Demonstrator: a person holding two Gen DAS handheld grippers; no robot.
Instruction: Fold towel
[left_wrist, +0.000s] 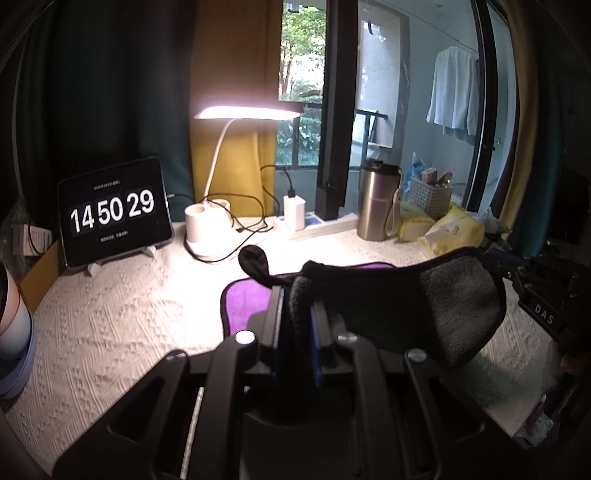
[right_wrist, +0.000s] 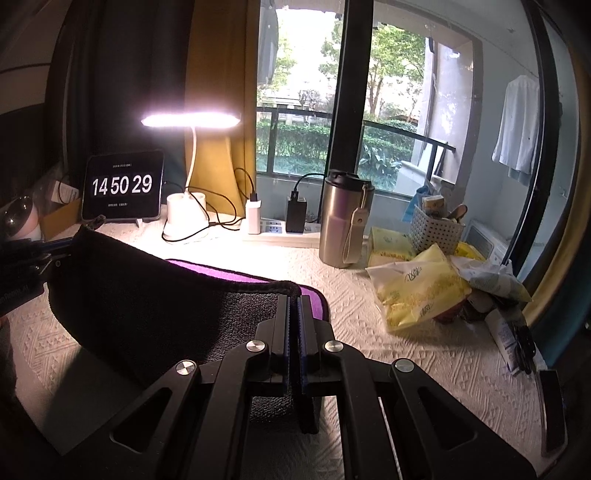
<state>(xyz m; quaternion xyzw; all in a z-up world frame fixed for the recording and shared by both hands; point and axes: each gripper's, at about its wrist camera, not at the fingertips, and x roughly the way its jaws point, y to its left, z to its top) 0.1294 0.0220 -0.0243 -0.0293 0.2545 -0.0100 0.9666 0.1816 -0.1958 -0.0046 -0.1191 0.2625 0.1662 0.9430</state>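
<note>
The towel (left_wrist: 424, 306) is dark grey on one side, purple on the other, with a black hem. My left gripper (left_wrist: 297, 295) is shut on one corner of it and holds it above the white tablecloth. My right gripper (right_wrist: 293, 295) is shut on another corner of the towel (right_wrist: 147, 295). The lifted near edge hangs between the two grippers, grey side toward me. The purple far part (left_wrist: 247, 299) lies flat on the table. The right gripper shows at the right edge of the left wrist view (left_wrist: 524, 273), the left gripper at the left edge of the right wrist view (right_wrist: 33, 254).
A tablet clock (left_wrist: 114, 210), a lit desk lamp (left_wrist: 218, 221), chargers on a power strip (right_wrist: 280, 229), a steel tumbler (right_wrist: 343, 221), a white basket (right_wrist: 436, 229) and yellow packets (right_wrist: 417, 291) stand along the back and right. A cup stack (left_wrist: 14, 332) sits at the left.
</note>
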